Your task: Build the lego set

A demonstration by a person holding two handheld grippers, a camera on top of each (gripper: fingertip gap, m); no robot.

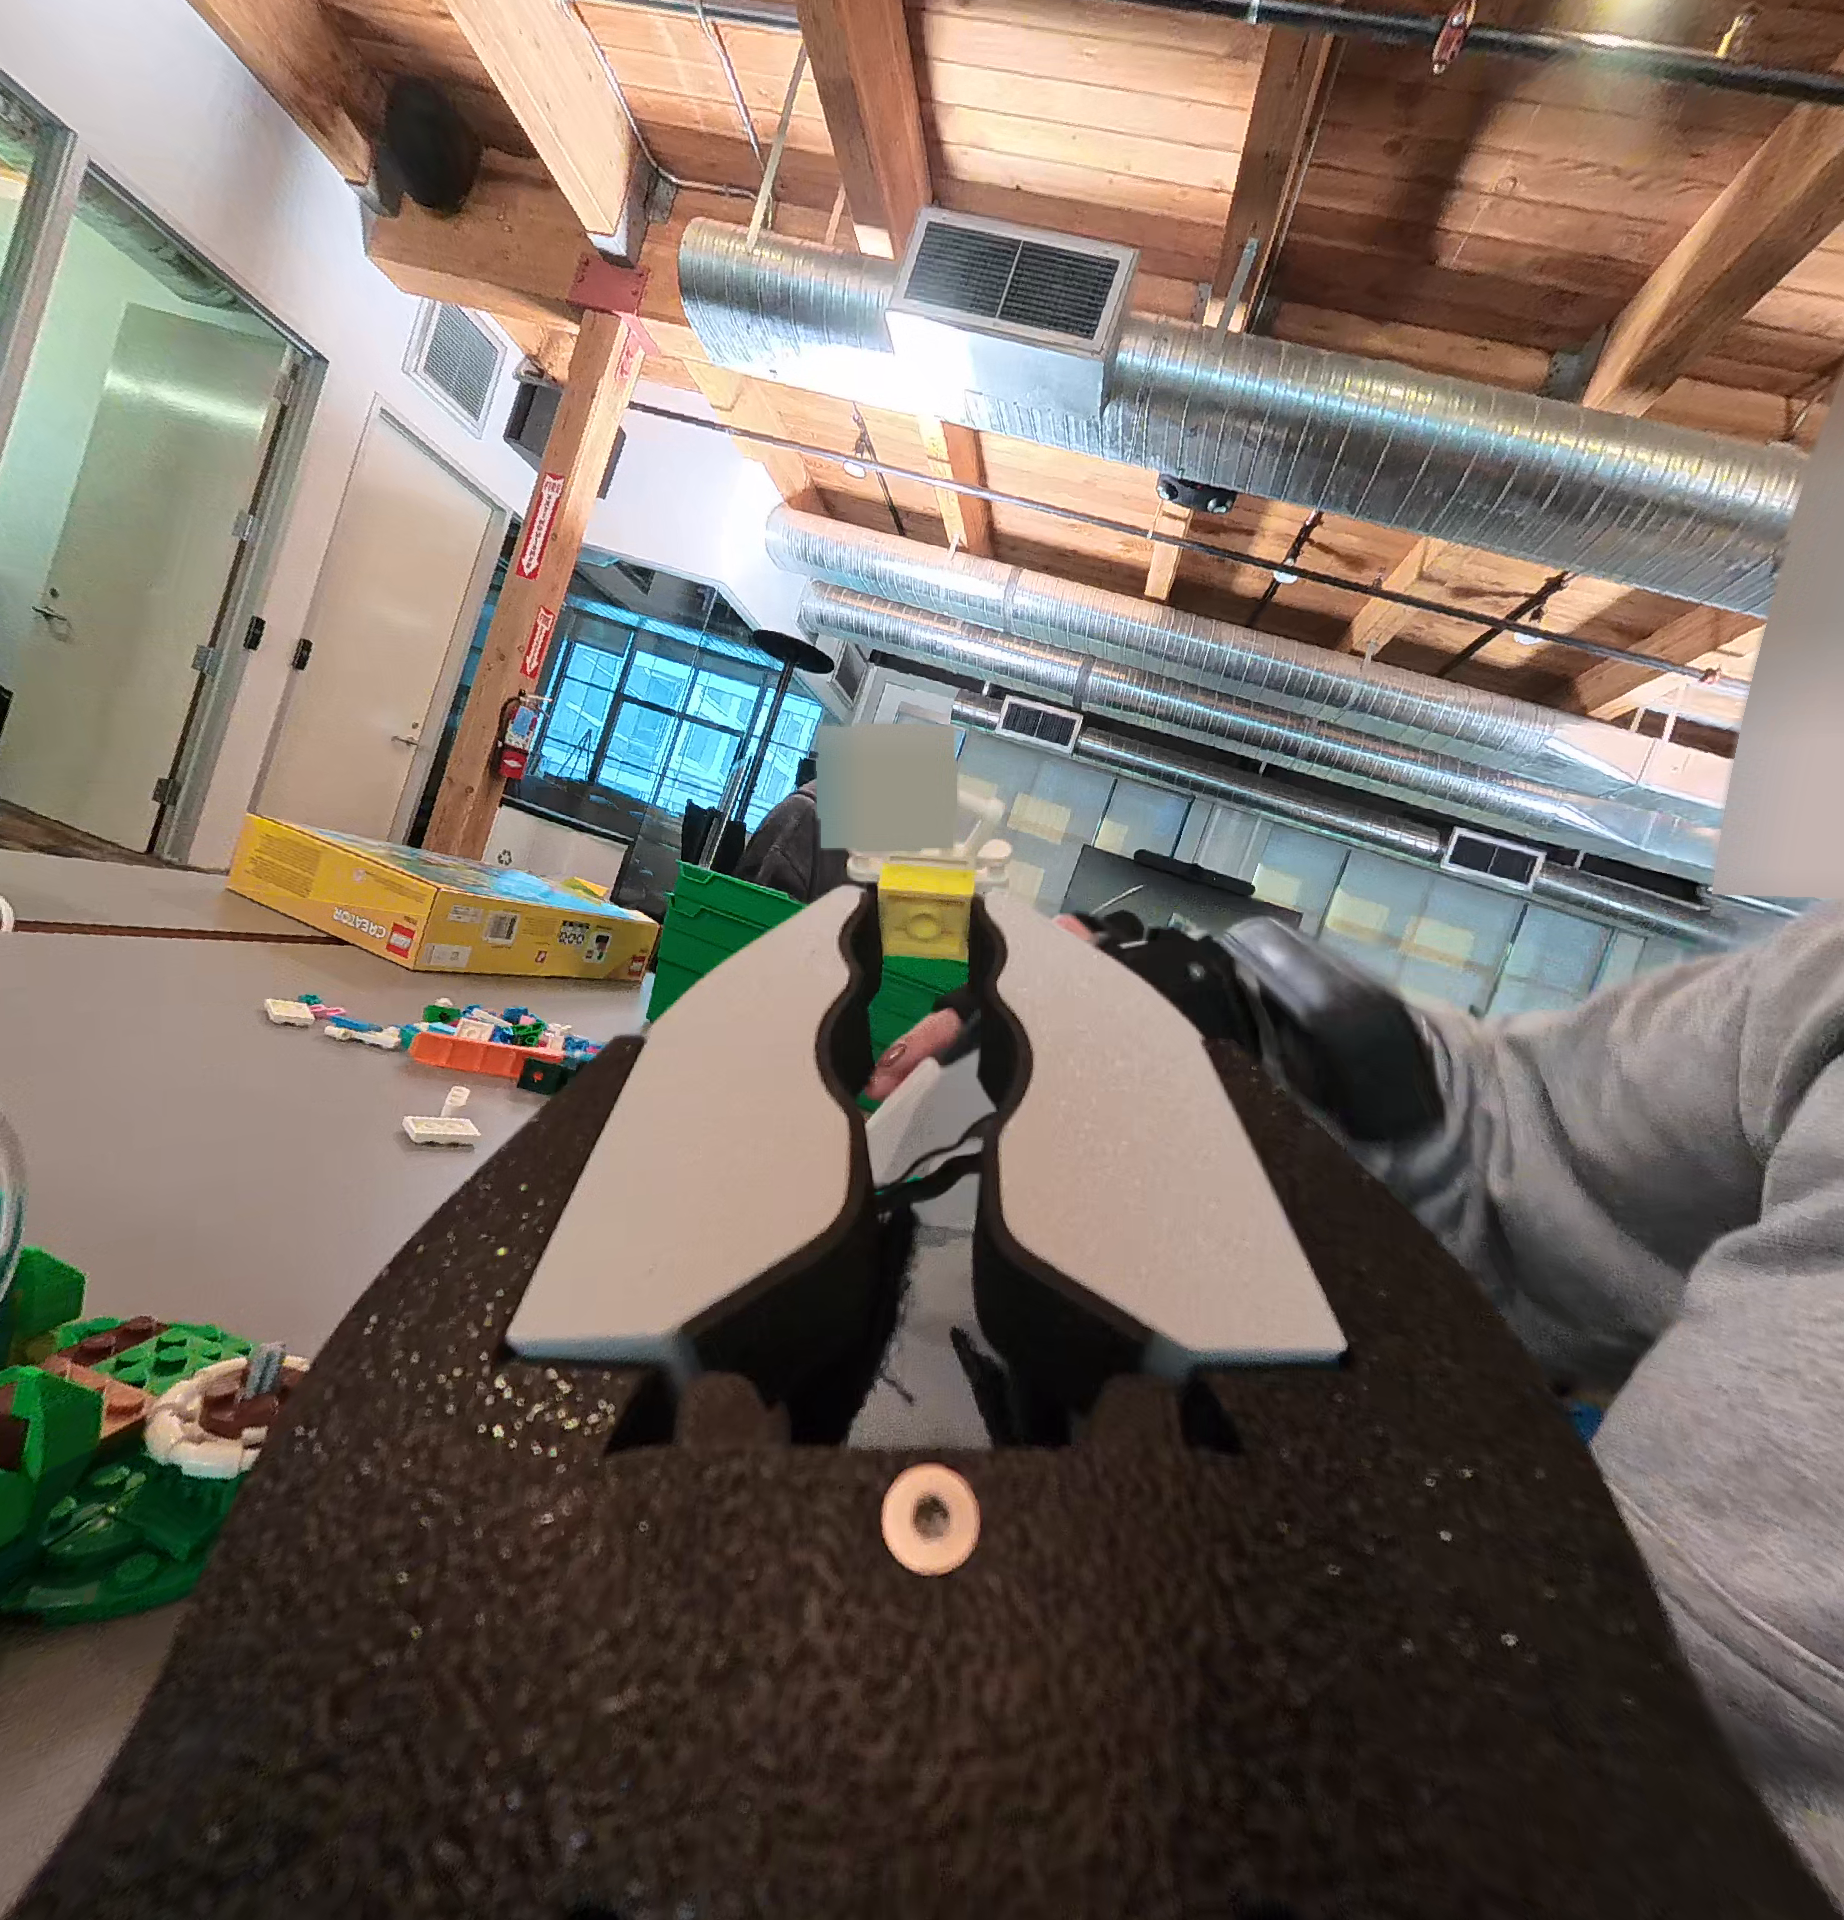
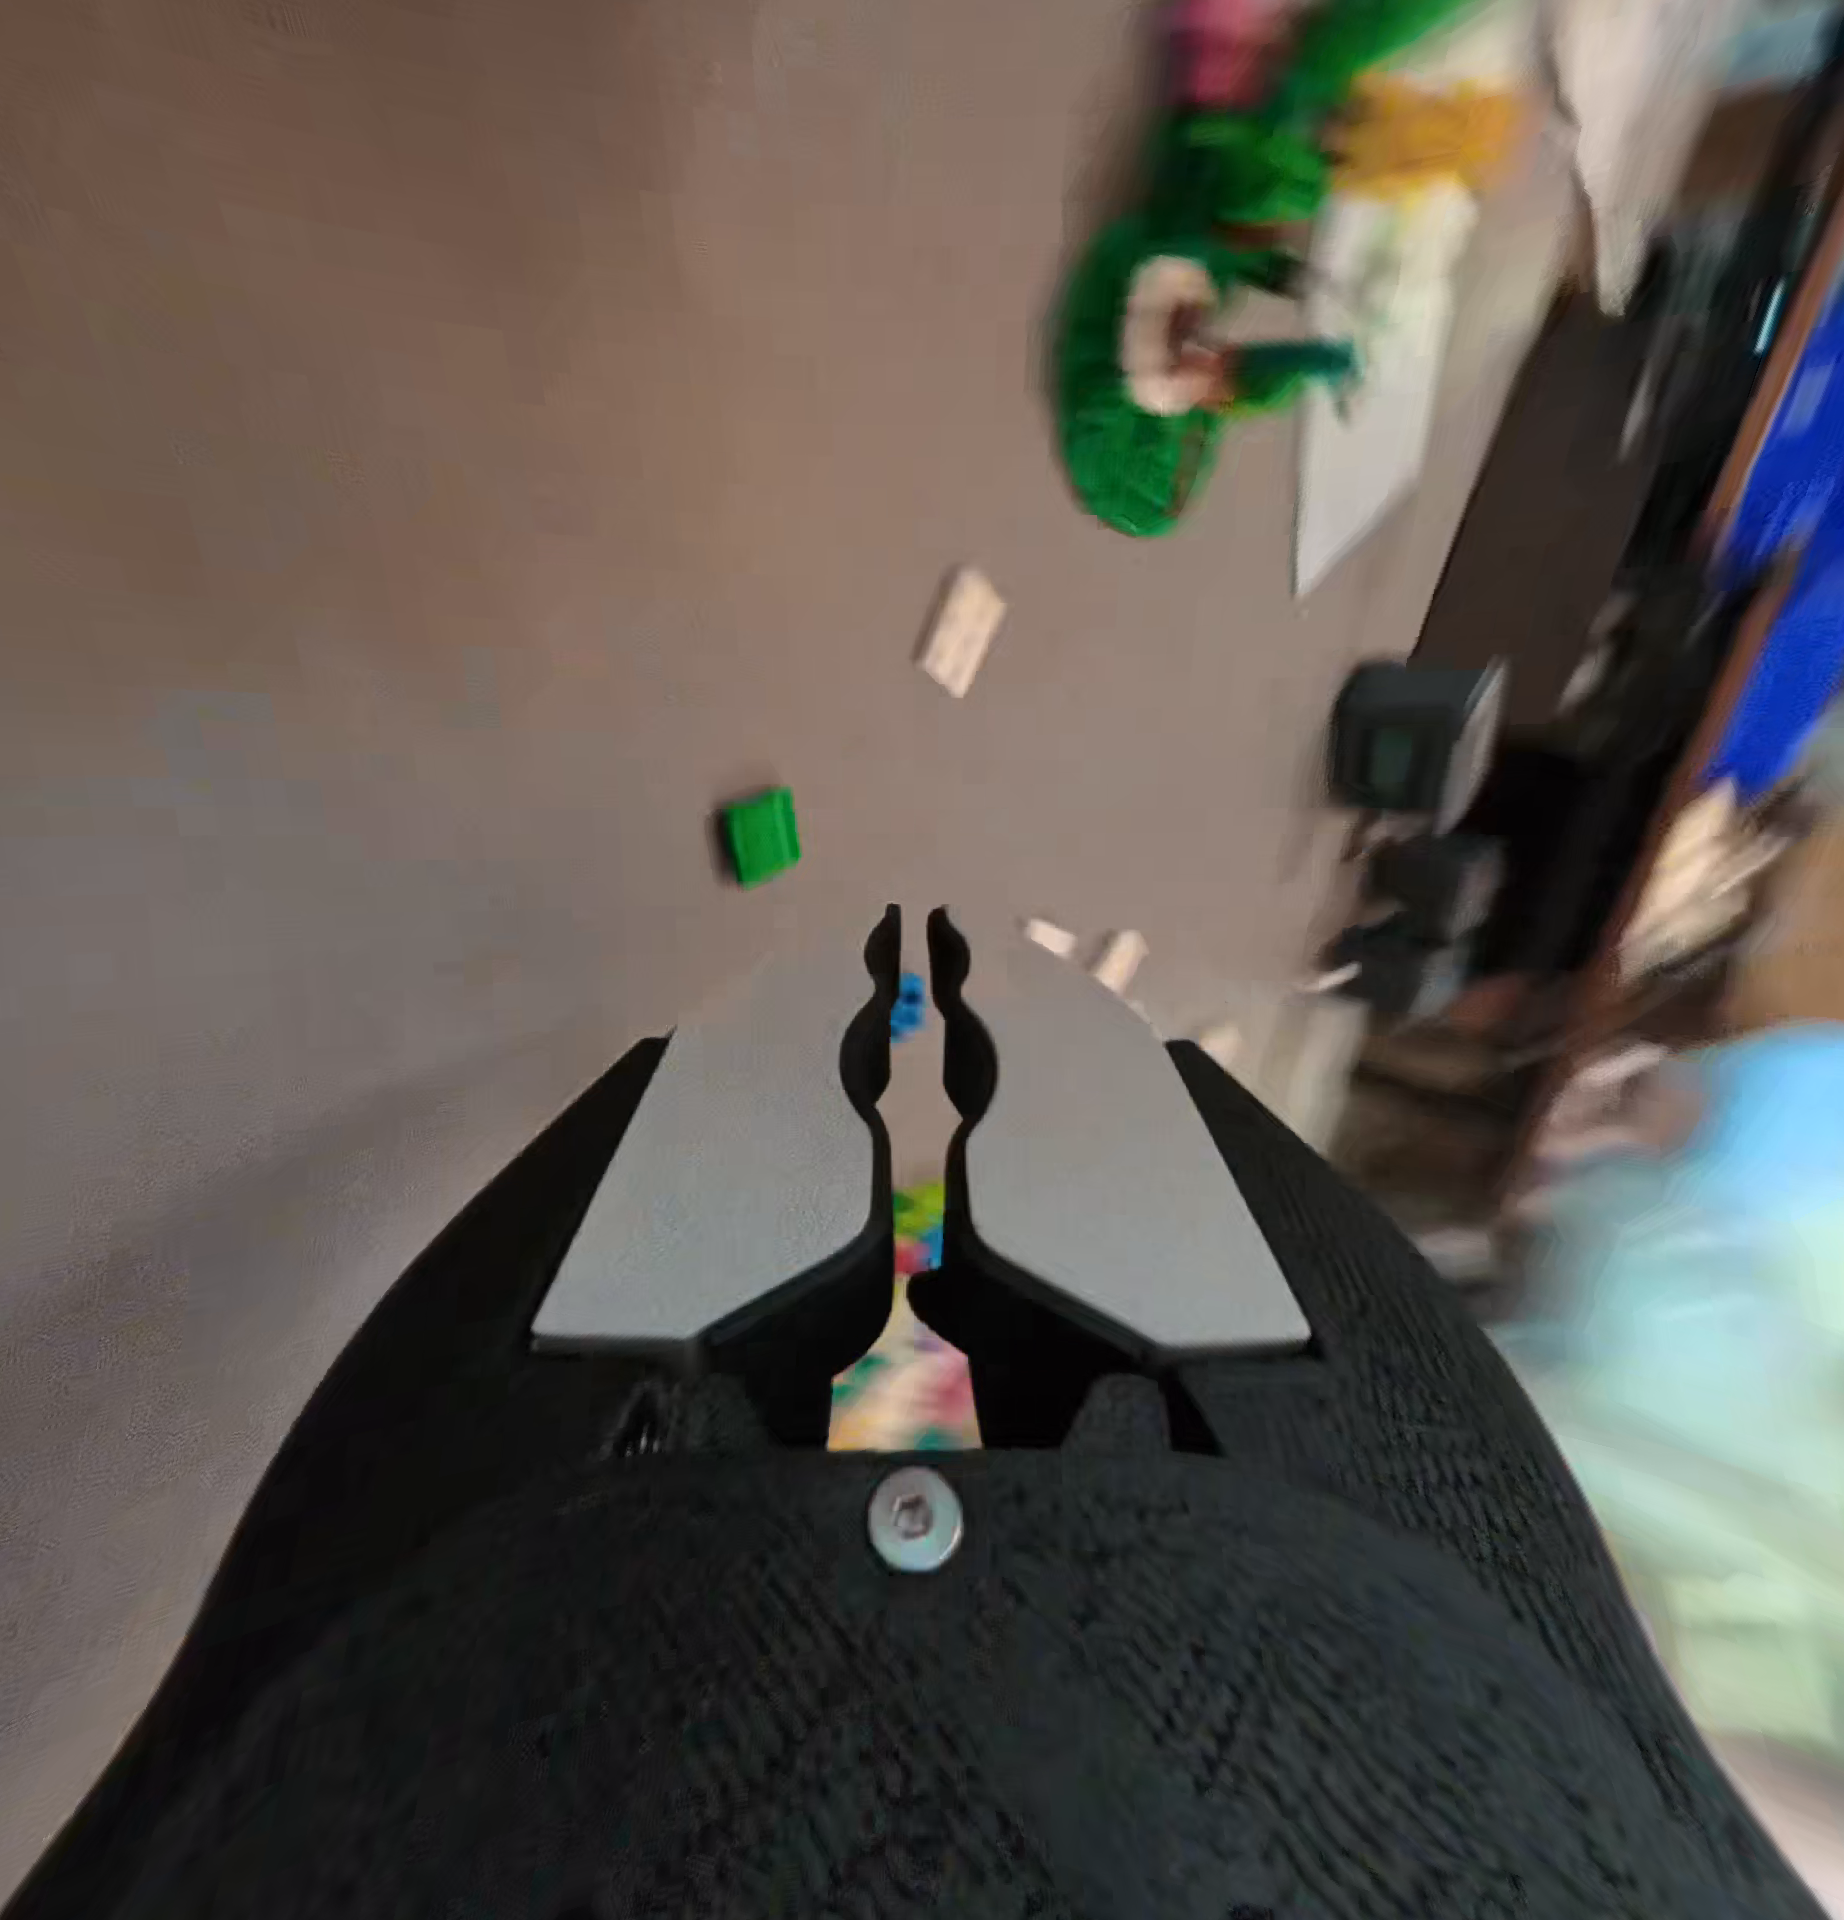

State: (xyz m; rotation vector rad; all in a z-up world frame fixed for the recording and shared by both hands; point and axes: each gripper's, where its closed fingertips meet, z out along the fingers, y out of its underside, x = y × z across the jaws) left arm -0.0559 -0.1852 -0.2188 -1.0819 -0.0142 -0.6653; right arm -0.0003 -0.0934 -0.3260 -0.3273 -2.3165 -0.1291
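Note:
My left gripper (image 1: 923, 906) is raised off the table and shut on a yellow brick (image 1: 926, 920), which has a white piece (image 1: 933, 857) fixed on top. The green Lego model (image 1: 97, 1455) stands on the table at lower left. It also shows, blurred, in the right wrist view (image 2: 1136, 416). My right gripper (image 2: 915, 920) points down at the table with its jaws almost together. A small blue piece (image 2: 907, 1006) sits between its fingers just behind the tips. A green plate (image 2: 760, 836) lies on the table just beyond the tips.
A pile of loose bricks (image 1: 482, 1039) and a white plate (image 1: 440, 1127) lie mid-table. A yellow set box (image 1: 430, 904) and a green bin (image 1: 720, 935) stand behind. A grey sleeve (image 1: 1676, 1195) fills the right side. A tan plate (image 2: 962, 632) lies farther off.

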